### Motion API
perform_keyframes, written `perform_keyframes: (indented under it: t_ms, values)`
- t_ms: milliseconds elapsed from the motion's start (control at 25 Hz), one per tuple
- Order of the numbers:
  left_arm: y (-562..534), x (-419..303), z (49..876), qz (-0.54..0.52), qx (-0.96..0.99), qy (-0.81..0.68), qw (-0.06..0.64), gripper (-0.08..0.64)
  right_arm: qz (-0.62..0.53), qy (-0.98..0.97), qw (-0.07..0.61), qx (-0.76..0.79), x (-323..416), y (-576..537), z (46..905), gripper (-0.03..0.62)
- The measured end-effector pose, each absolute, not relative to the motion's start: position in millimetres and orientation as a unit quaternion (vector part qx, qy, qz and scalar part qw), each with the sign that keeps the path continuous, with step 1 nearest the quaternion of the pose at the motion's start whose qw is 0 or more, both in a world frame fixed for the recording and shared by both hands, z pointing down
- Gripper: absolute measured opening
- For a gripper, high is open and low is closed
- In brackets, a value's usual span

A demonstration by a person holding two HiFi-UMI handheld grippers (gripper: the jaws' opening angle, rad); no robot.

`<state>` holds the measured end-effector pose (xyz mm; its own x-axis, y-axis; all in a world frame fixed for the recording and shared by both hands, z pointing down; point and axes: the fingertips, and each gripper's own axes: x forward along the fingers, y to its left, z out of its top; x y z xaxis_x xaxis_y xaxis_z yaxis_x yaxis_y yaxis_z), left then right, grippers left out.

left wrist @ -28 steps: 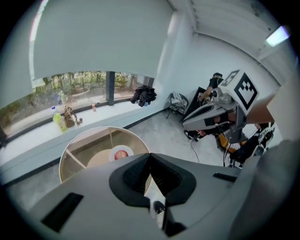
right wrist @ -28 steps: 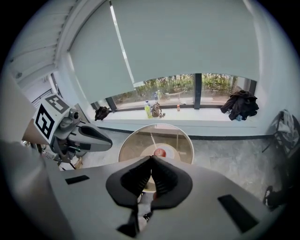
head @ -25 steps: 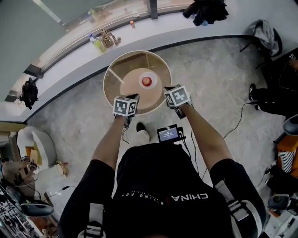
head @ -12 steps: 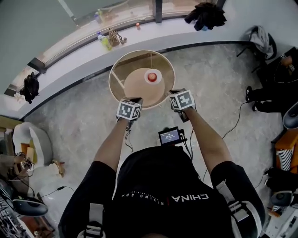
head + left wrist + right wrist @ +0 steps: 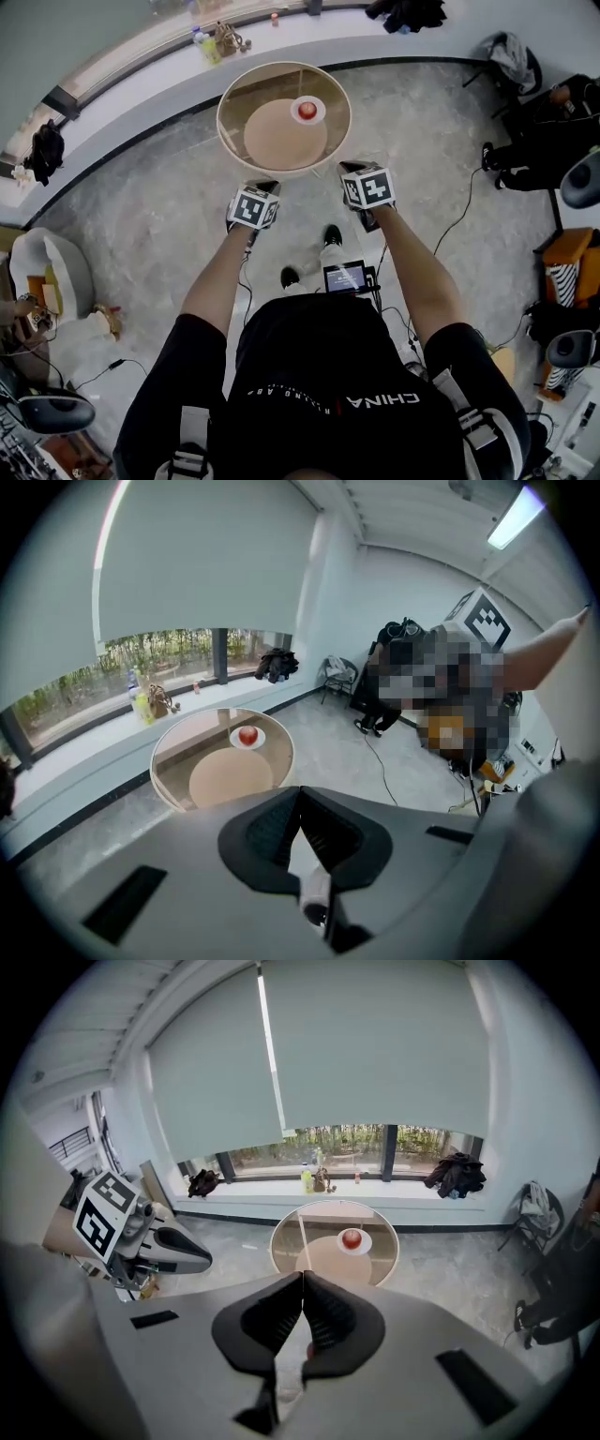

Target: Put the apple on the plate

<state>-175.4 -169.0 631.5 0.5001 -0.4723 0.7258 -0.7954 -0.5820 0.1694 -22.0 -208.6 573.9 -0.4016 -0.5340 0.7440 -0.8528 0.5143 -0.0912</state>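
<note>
- Red apple [image 5: 307, 110] sits on the white plate [image 5: 319, 119], on the far right part of the round glass table [image 5: 272, 141], inside its rim.
- My left claw [image 5: 300, 788] is pressed together with nothing in it, just short of the table's near edge.
- My right claw [image 5: 303, 1273] is likewise pressed together, beside that same edge.
- Grey floor [image 5: 169, 216] spreads wide to the table's left, near and right sides.
- Behind the table curves a white ledge [image 5: 141, 89].
</note>
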Motion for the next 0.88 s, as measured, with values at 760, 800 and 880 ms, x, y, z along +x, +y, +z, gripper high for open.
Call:
perform_keyframes:
  t_ms: [760,800,880]
  values:
    - [-129,-151,626,0.318,0.843,-0.36,0.244,0.018,0.236,-0.791,0.336,0.454,3,-164,577,0.029]
    - [-129,-151,626,0.321,0.842,-0.362,0.24,0.018,0.236,-0.792,0.334,0.453,5,-164,576,0.029]
    - [-132,-151,623,0.322,0.84,-0.369,0.234,0.018,0.231,-0.795,0.332,0.451,8,-166,573,0.029]
